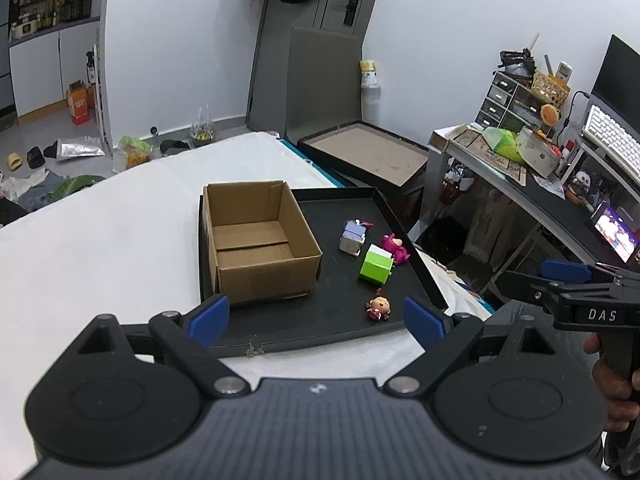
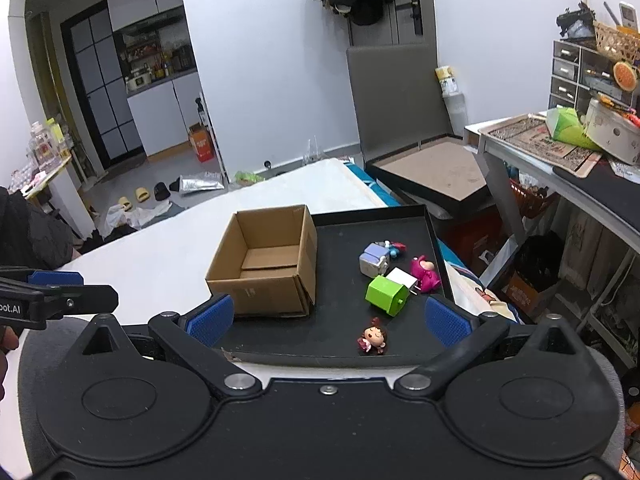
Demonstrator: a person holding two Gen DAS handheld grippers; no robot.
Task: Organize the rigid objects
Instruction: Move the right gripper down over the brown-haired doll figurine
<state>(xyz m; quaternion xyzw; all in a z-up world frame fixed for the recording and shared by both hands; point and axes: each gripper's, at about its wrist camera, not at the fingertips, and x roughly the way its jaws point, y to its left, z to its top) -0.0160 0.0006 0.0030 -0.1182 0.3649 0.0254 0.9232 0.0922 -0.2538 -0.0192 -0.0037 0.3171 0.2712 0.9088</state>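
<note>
Both tongs hang at the near edge of a black tray [image 1: 404, 236], each with its blue pads spread wide and nothing between them. From the left wrist view the left tongs [image 1: 316, 320] sit just in front of the tray's near rim; the right tongs [image 2: 326, 320] do the same in the right wrist view. Each pair also shows at the edge of the other's view, gripped by a hand [image 1: 612, 384].

That tray lies on a white bed [image 1: 100, 248] and carries everything for the job. On its left side stands an open cardboard box [image 1: 260, 240], flaps up, with only its bare brown bottom showing inside. To the right of the box, loose on the tray floor, lie the toys. Nearest the tongs is a small doll [image 1: 378, 306] with a round head and red dress, lying apart from the rest. Farther back is a green block [image 1: 375, 266] tipped on its side, with a pink figure [image 1: 396, 247] just beside it. Behind those sits a pale lilac and white cube [image 1: 353, 238], with a small red and blue piece at its far side, too small to tell.

Beyond the tray, a second shallow black tray [image 1: 364, 156] with a brown bottom rests off the bed's far corner.
</note>
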